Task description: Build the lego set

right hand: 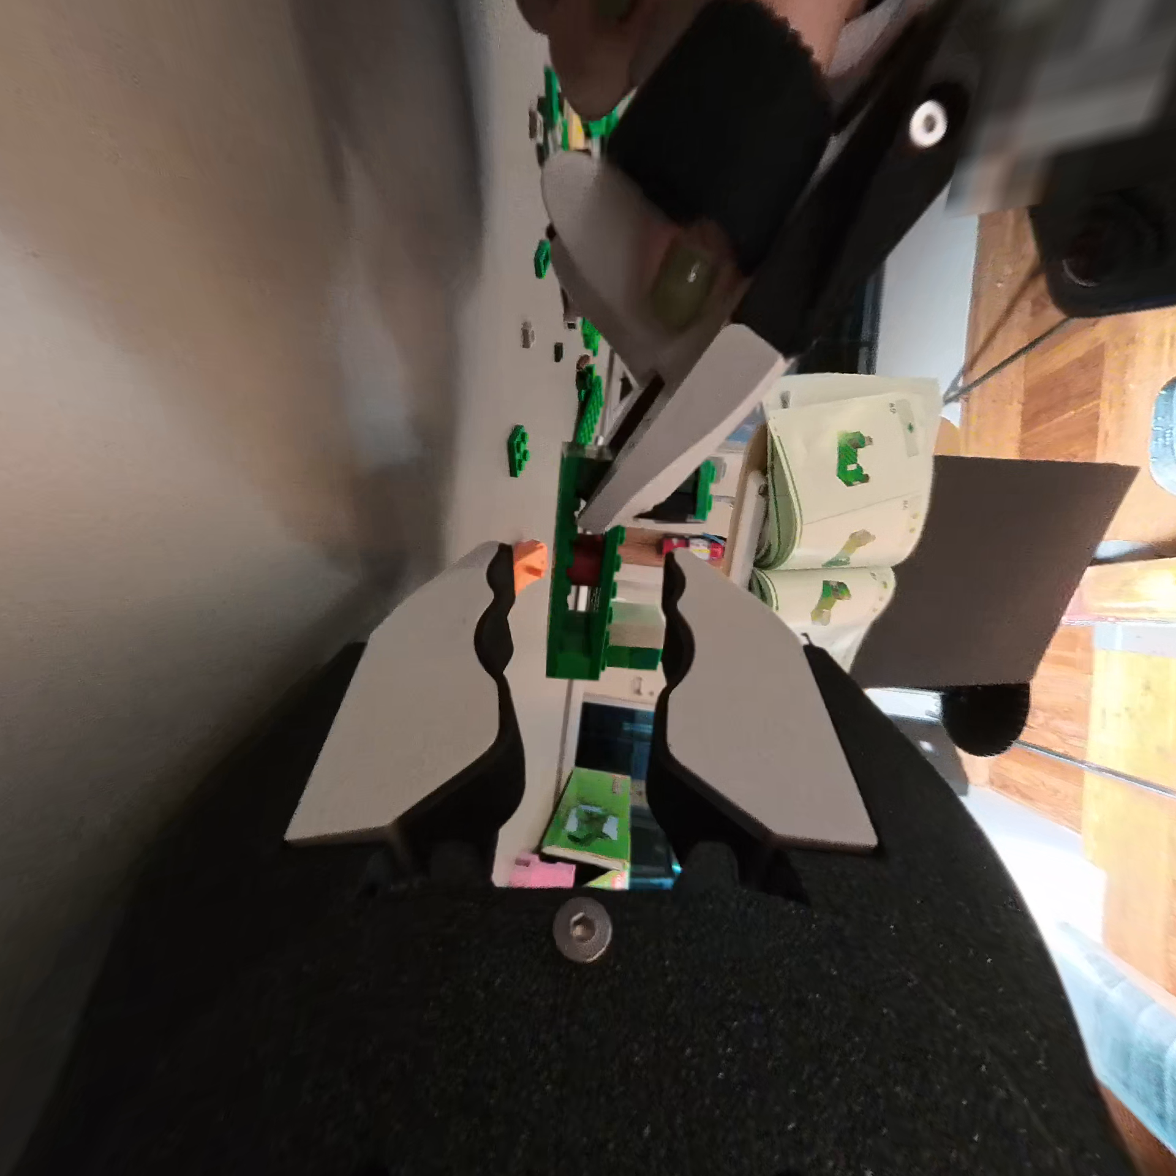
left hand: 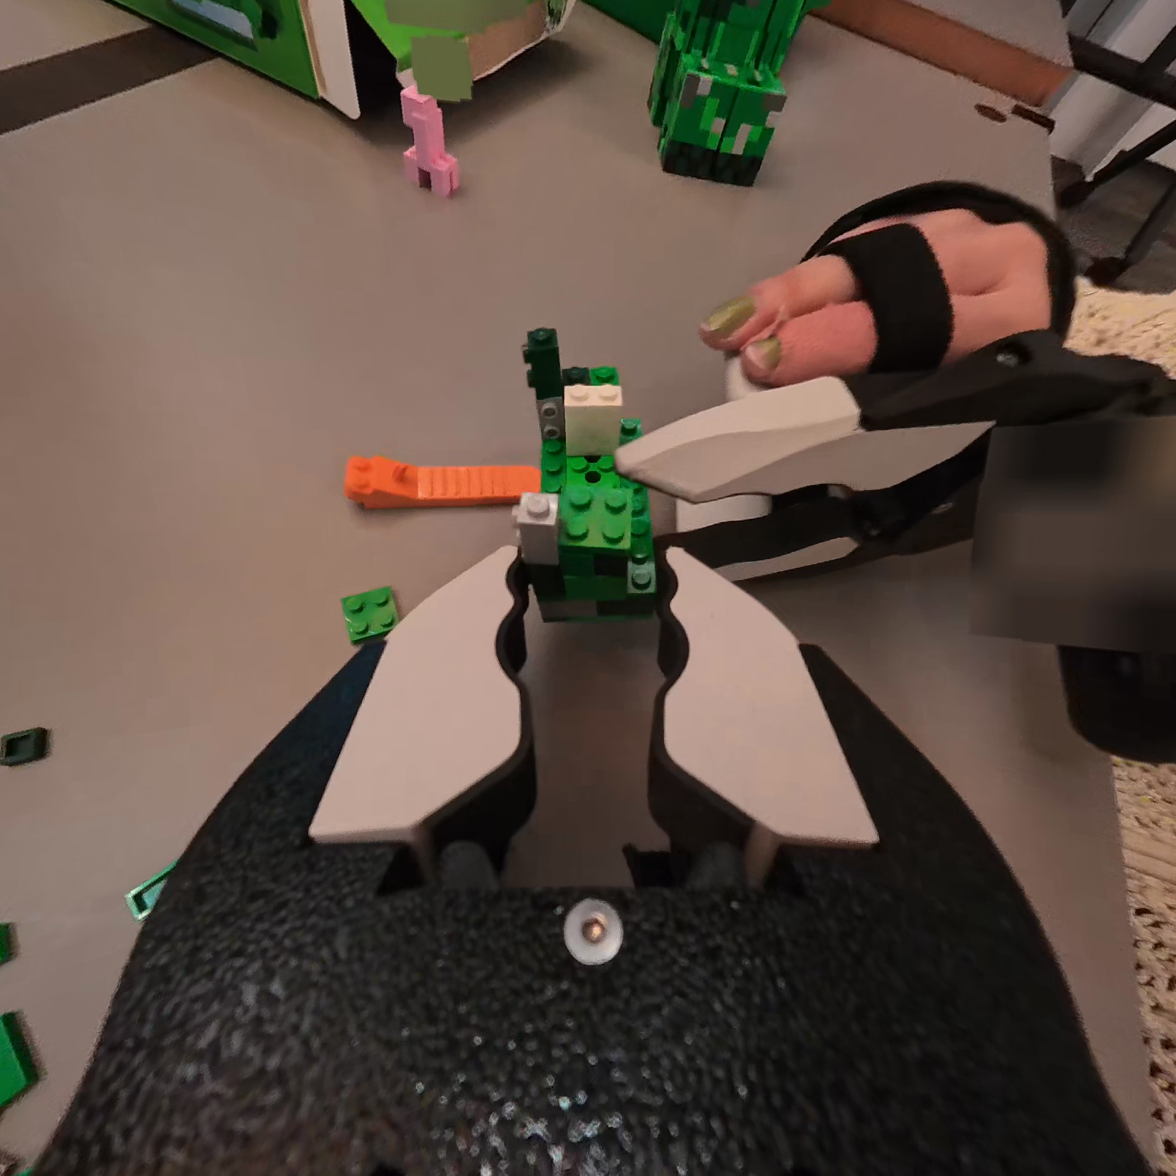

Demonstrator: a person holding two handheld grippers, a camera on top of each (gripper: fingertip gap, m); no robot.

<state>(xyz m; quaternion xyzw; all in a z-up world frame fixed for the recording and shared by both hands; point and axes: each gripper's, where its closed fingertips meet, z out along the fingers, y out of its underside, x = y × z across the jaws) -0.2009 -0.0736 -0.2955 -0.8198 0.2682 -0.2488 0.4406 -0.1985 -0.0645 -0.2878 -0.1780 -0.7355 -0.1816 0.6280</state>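
In the left wrist view the left gripper (left hand: 592, 573) is seen at 6 o'clock, its jaws closed against the two sides of the lower part of the green brick build (left hand: 595, 528), which stands on the grey bench (left hand: 191, 382) at the centre; a white brick (left hand: 593, 420) and a dark green column (left hand: 544, 366) are carried on the far part of the build; a loose green plate (left hand: 371, 612) lies on the bench at 9 o'clock of the jaws; an orange brick separator (left hand: 439, 482) lies flat just beyond, touching or nearly touching the build's left side; from 3 o'clock the right gripper (left hand: 649, 503) is held by a hand (left hand: 891, 299), its upper finger tip resting on the build's studded top; farther off a pink figure (left hand: 427, 143) stands at 11 o'clock, a green box (left hand: 254, 38) behind it, and a finished green model (left hand: 716, 95) at 1 o'clock.

In the right wrist view the right gripper's jaws are parted, nothing being pinched between them; an instruction booklet (right hand: 846, 483) is seen at 2 o'clock.
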